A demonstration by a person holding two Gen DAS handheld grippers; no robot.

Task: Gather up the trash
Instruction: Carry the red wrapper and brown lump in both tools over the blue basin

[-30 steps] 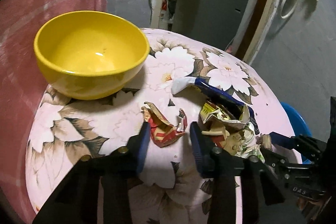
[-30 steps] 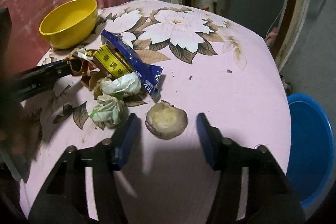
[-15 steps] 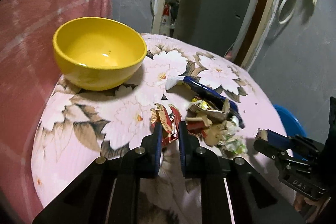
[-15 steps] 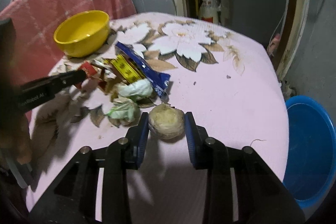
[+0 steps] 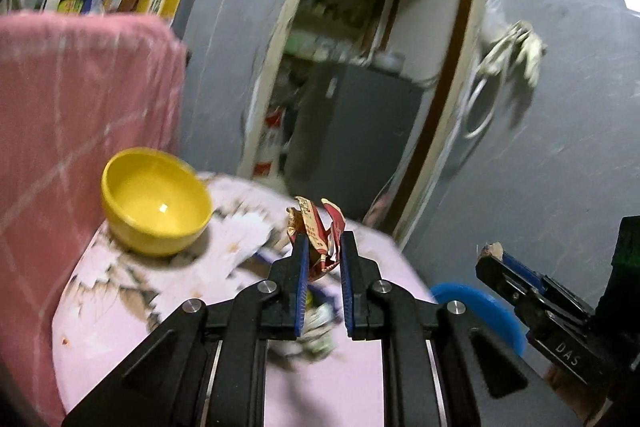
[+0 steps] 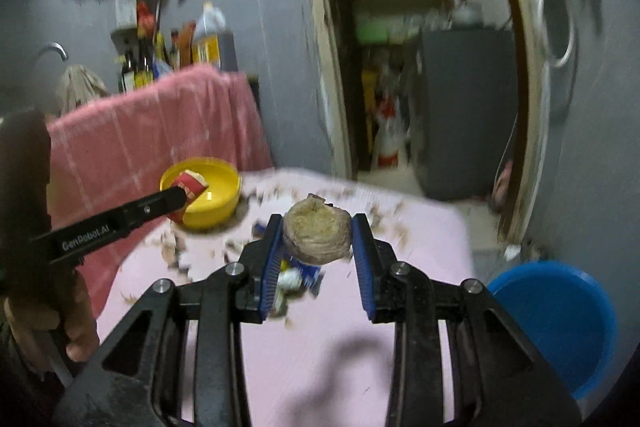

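Both tools are now lifted off the bench [image 6: 340, 339]: left tool [image 5: 323, 251] pinches the crinkled red wrapper [image 5: 318, 231], right tool [image 6: 317, 239] pinches the round, rough beige lump [image 6: 316, 237].

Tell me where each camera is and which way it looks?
Left wrist: on the left gripper, looking along its fingers at the red wrapper it holds; the right gripper shows at the right.
Right wrist: on the right gripper, looking at the brown lump it holds; the left gripper and the person's hand show at the left.
Both see the yellow bowl, pink table and blue bin.
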